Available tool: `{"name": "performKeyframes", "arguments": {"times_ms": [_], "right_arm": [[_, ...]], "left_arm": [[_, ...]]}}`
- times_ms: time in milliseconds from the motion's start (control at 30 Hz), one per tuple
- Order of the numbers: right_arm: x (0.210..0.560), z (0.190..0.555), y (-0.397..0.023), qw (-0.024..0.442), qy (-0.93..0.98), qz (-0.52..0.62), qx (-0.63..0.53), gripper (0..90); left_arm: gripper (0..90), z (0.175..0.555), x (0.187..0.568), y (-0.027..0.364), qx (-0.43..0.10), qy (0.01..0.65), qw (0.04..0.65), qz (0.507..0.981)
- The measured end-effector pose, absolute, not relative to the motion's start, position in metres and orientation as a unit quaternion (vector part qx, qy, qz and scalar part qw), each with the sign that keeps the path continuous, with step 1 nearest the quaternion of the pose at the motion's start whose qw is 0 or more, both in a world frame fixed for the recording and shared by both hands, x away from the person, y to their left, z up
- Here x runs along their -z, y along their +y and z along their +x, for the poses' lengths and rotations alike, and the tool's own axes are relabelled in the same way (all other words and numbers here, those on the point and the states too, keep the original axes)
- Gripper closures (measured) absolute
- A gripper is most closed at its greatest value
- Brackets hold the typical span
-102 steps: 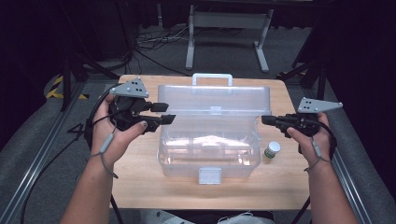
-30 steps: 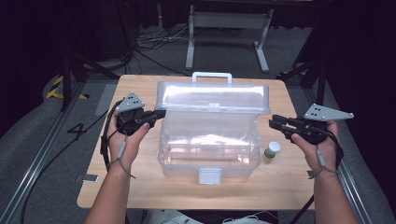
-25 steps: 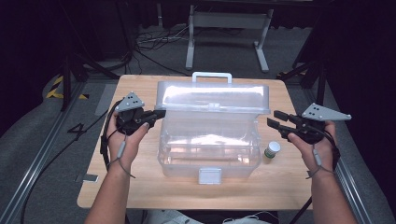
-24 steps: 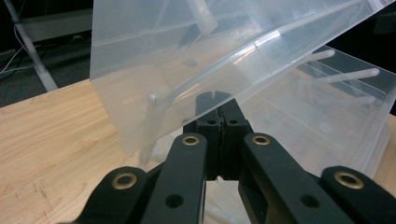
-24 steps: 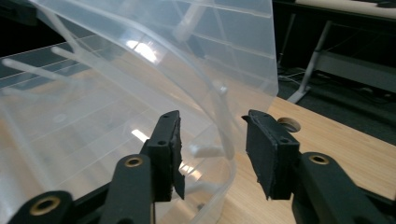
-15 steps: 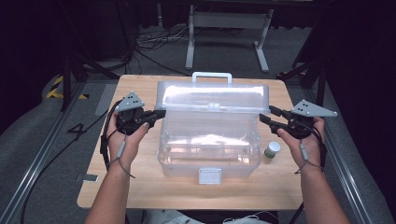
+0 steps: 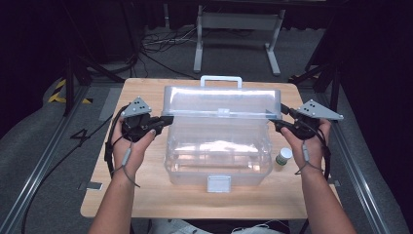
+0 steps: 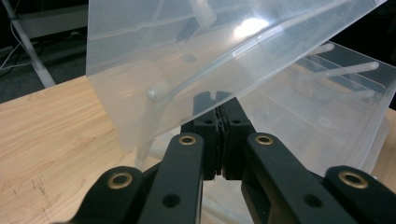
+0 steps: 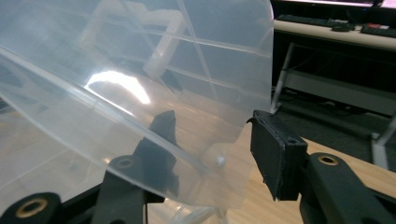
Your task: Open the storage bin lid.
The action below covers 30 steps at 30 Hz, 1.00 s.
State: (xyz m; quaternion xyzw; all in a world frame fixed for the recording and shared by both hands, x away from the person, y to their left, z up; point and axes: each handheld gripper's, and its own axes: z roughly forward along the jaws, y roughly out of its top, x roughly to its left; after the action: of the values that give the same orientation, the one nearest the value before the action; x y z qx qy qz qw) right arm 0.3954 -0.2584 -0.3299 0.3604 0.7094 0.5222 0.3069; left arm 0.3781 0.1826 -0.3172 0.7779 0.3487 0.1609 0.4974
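Observation:
A clear plastic box [image 7: 219,161] stands mid-table with its hinged lid [image 7: 221,100] raised and tilted back. My left gripper [image 7: 168,118] is at the lid's left edge; in the left gripper view its jaws [image 8: 217,98] are shut on the thin lid [image 8: 196,60], and they have just begun easing apart. My right gripper [image 7: 278,118] is at the lid's right edge. Its jaws have just been opening and now stand wide [image 9: 212,121]. The lid's [image 9: 140,60] corner lies between them, one jaw seen through the plastic, neither pad pressing on it.
A small bottle with a white cap [image 7: 283,157] stands on the wooden table [image 7: 146,195] just right of the box, under my right hand. The lid's white handle [image 7: 221,80] points to the far side. Metal stands and cables lie on the floor beyond.
My right gripper has moved left to the lid's right edge and its jaws have spread wider. The left hand and the lid have stayed where they were.

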Motion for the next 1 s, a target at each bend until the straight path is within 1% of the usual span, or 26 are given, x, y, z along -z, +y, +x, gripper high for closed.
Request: {"name": "performKeyframes", "arguments": {"times_ms": [133, 167, 333, 433, 800, 1000], "right_arm": [[0.33, 0.396, -0.256, 0.32, 0.704, 0.363, -0.52, 54.7], [0.33, 0.396, -0.256, 0.325, 0.703, 0.364, -0.517, 55.4], [0.329, 0.401, -0.253, 0.333, 0.704, 0.368, -0.509, 53.9], [0.328, 0.405, -0.251, 0.336, 0.701, 0.372, -0.507, 53.8], [0.323, 0.416, -0.247, 0.344, 0.681, 0.389, -0.516, 56.0], [0.32, 0.419, -0.245, 0.351, 0.676, 0.4, -0.509, 59.0]], "left_arm": [[82.2, 0.376, 0.318, 0.184, -0.159, 0.354, 0.495, 0.778], [82.2, 0.375, 0.318, 0.184, -0.158, 0.358, 0.495, 0.776], [69.1, 0.368, 0.318, 0.186, -0.164, 0.358, 0.479, 0.785], [64.3, 0.363, 0.318, 0.188, -0.163, 0.356, 0.474, 0.788], [55.3, 0.344, 0.325, 0.199, -0.158, 0.355, 0.446, 0.806], [53.4, 0.336, 0.328, 0.202, -0.146, 0.344, 0.44, 0.817]]}}
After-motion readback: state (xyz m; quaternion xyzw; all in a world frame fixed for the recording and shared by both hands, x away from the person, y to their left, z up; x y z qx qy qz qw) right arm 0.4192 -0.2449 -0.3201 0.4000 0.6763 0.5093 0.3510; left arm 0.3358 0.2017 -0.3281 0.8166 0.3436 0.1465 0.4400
